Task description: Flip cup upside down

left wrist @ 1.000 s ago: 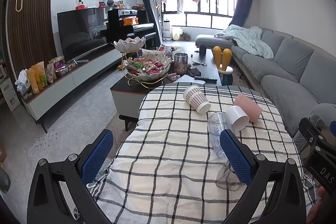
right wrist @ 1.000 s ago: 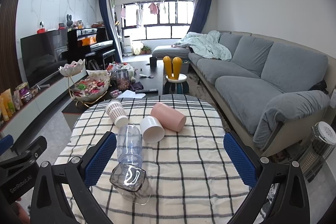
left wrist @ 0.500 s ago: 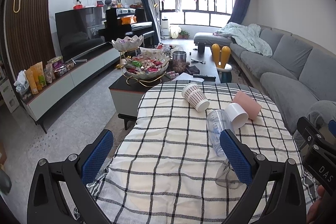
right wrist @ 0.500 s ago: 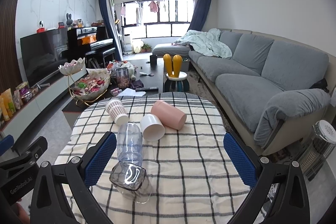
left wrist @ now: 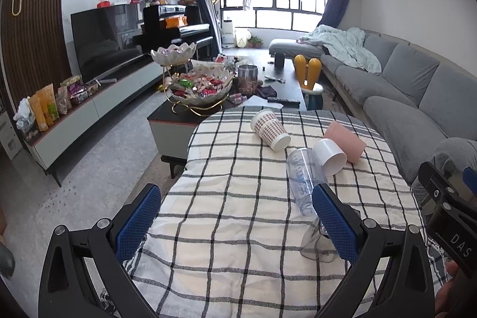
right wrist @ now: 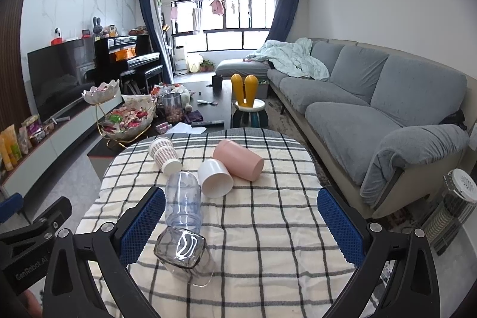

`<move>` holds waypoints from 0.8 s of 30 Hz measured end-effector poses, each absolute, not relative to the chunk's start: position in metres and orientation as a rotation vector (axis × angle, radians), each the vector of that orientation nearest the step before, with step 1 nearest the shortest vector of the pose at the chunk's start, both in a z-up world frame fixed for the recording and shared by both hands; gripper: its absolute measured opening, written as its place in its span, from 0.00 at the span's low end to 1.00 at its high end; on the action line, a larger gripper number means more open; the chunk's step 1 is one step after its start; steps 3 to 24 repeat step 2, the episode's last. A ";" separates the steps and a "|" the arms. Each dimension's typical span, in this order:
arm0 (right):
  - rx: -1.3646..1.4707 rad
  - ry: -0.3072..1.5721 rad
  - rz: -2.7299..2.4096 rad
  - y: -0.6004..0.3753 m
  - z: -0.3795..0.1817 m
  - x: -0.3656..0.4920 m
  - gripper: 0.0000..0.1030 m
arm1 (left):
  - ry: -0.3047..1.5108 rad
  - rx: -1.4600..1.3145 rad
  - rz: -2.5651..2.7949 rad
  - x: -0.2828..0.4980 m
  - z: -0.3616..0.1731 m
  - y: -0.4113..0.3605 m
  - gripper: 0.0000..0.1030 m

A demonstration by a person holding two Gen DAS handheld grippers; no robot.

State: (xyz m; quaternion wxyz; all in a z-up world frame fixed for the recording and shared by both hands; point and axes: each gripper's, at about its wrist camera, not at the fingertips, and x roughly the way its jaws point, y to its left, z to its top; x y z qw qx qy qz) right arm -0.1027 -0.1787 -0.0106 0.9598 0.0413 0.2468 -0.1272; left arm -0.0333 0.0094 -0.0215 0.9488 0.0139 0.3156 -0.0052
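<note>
On the checked tablecloth (right wrist: 268,216), five cups lie toppled; both the left gripper (left wrist: 235,216) and right gripper (right wrist: 241,216) are spread wide, nothing grasped. The clear plastic cup (right wrist: 182,200) could be rolled off if nudged.

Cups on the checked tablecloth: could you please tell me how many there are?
5: patterned paper cup far left, pink cup, white cup, clear tall cup, smoky glass nearest.

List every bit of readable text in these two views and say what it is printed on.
"DAS": white letters on the body of the right tongs, cut off at the frame edge in the left wrist view.
"GenRobot.AI": pale lettering on the body of the left tongs in the right wrist view.
Clear bottle: faint bluish print on its side, too blurred to read.
Snack packets on the TV cabinet: printing too small to read.
</note>
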 end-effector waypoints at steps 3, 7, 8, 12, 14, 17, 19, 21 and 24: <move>0.086 0.506 -0.259 -0.180 -0.012 -0.101 0.99 | 0.662 0.026 -0.009 -0.031 -0.023 0.009 1.00; 0.086 0.506 -0.259 -0.180 -0.012 -0.101 0.99 | 0.662 0.026 -0.009 -0.031 -0.023 0.009 1.00; 0.086 0.506 -0.259 -0.180 -0.012 -0.101 0.99 | 0.662 0.026 -0.009 -0.031 -0.023 0.009 1.00; 0.086 0.506 -0.259 -0.180 -0.012 -0.101 0.99 | 0.662 0.026 -0.009 -0.031 -0.023 0.009 1.00; 0.086 0.506 -0.259 -0.180 -0.012 -0.101 0.99 | 0.662 0.026 -0.009 -0.031 -0.023 0.009 1.00; 0.086 0.506 -0.259 -0.180 -0.012 -0.101 0.99 | 0.662 0.026 -0.009 -0.031 -0.023 0.009 1.00; 0.086 0.506 -0.259 -0.180 -0.012 -0.101 0.99 | 0.662 0.026 -0.009 -0.031 -0.023 0.009 1.00; 0.086 0.506 -0.259 -0.180 -0.012 -0.101 0.99 | 0.662 0.026 -0.009 -0.031 -0.023 0.009 1.00; 0.086 0.506 -0.259 -0.180 -0.012 -0.101 0.99 | 0.662 0.026 -0.009 -0.031 -0.023 0.009 1.00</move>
